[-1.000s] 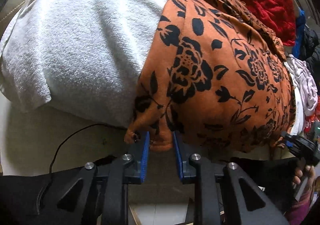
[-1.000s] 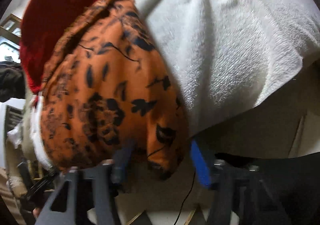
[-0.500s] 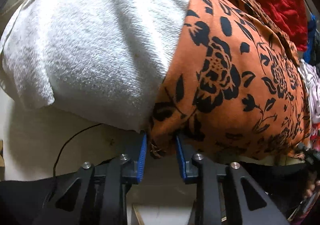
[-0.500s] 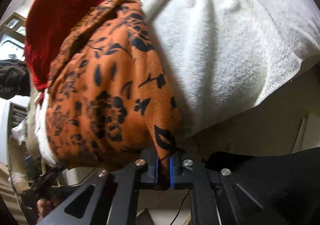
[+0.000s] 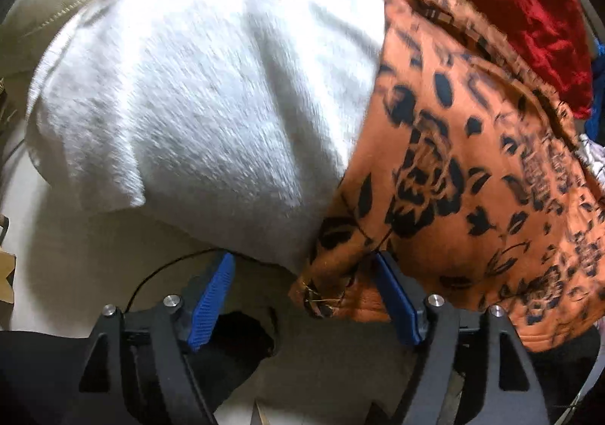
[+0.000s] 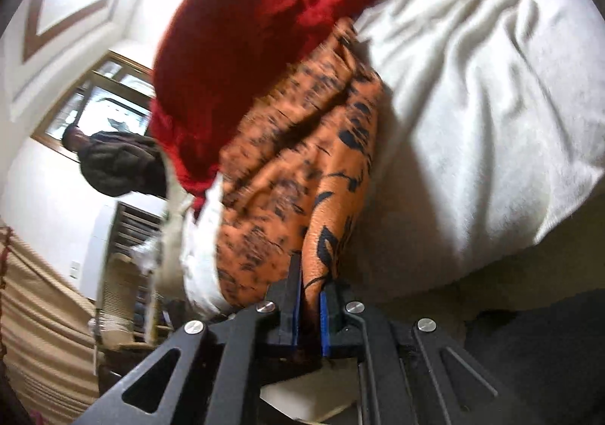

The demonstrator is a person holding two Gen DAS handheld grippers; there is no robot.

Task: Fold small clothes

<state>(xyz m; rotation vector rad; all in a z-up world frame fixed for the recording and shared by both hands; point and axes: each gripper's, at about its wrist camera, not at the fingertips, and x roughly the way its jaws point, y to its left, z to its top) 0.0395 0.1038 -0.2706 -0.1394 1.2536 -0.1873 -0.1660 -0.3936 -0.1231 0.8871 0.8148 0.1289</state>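
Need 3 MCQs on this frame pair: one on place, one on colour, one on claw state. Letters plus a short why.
1. Which side of the white towel is the orange floral garment on, in the left wrist view?
A right
B left
C under it

2. What colour is the cloth above the orange garment in the right wrist view?
A blue
B red
C green

3. What is the right claw doing?
A open, empty
B shut on the towel
C shut on the orange garment

Answers:
1 A, the orange fabric lies right of the towel.
2 B, deep red cloth sits above it.
3 C, orange fabric is pinched between the blue pads.
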